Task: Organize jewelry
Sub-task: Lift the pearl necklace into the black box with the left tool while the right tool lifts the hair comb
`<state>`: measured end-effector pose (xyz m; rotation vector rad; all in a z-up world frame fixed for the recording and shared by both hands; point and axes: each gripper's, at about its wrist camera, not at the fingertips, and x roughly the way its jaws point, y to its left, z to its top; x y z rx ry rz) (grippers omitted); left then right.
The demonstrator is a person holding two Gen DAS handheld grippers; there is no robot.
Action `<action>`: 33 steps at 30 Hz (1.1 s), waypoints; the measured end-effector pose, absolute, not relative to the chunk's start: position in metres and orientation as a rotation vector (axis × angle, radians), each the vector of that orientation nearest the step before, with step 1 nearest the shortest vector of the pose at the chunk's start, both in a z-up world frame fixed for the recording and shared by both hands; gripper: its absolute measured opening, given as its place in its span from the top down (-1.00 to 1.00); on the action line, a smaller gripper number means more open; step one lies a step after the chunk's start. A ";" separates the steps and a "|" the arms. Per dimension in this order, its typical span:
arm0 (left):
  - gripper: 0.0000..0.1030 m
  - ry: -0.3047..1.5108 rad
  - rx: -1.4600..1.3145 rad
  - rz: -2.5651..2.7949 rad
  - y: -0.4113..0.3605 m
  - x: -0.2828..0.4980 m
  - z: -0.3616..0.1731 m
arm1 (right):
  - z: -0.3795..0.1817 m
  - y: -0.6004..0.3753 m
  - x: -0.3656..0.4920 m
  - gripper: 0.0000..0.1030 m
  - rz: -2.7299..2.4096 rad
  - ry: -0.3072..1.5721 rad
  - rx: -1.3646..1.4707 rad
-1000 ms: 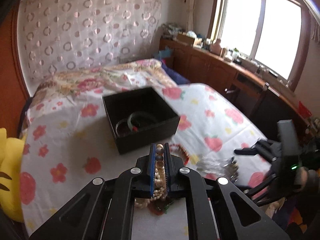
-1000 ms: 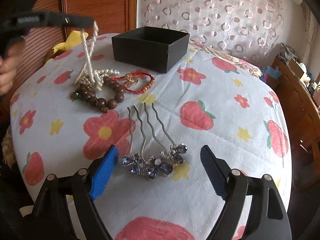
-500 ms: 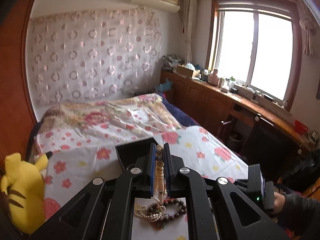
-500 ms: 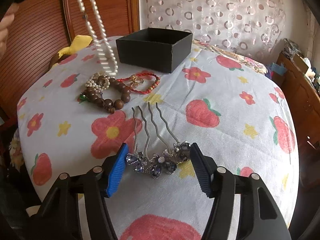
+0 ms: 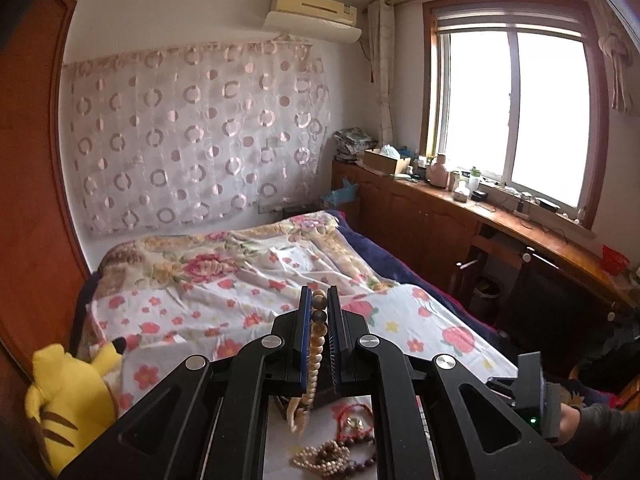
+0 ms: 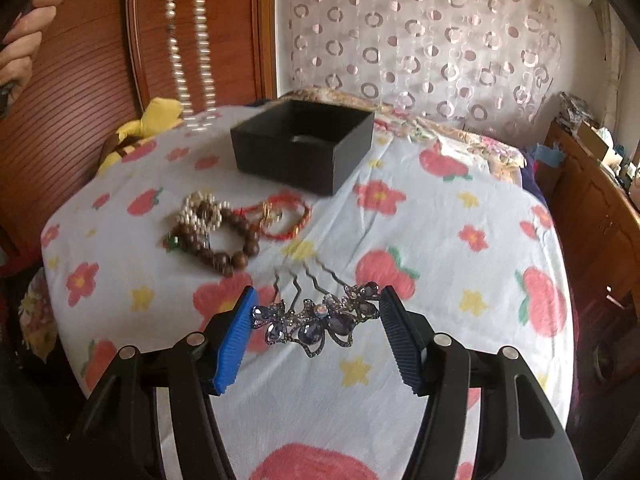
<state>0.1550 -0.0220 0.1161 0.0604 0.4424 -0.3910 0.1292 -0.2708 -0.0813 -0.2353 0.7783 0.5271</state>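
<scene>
Between the right gripper's (image 6: 316,320) pads sat the jewelled hair comb (image 6: 316,322), clamped at both ends and raised off the bedspread (image 6: 440,240). Higher up, the left gripper (image 5: 319,320) pinched the pearl necklace (image 6: 192,40), which dangled beside the black box (image 6: 300,144).

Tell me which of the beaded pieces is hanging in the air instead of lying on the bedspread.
The long pearl necklace, dangling from the left tool. The brown wooden bead bracelet lies on the cloth.

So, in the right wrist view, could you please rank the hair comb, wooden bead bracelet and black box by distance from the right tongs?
1. Hair comb, between the right tongs.
2. Wooden bead bracelet, ahead, left.
3. Black box, farthest back.
</scene>
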 end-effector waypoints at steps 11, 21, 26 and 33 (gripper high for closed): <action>0.87 0.470 0.063 -0.373 -0.027 0.212 0.113 | -0.038 -0.264 0.156 -0.25 0.545 0.691 -0.231; 0.87 0.567 0.060 -0.388 -0.036 0.276 0.066 | -0.009 -0.259 0.193 -0.25 0.566 0.645 -0.246; 0.87 0.604 0.065 -0.403 -0.039 0.300 0.048 | 0.002 -0.255 0.210 -0.25 0.581 0.622 -0.243; 0.86 0.666 0.053 -0.411 -0.028 0.317 0.010 | 0.005 -0.235 0.240 -0.25 0.618 0.617 -0.254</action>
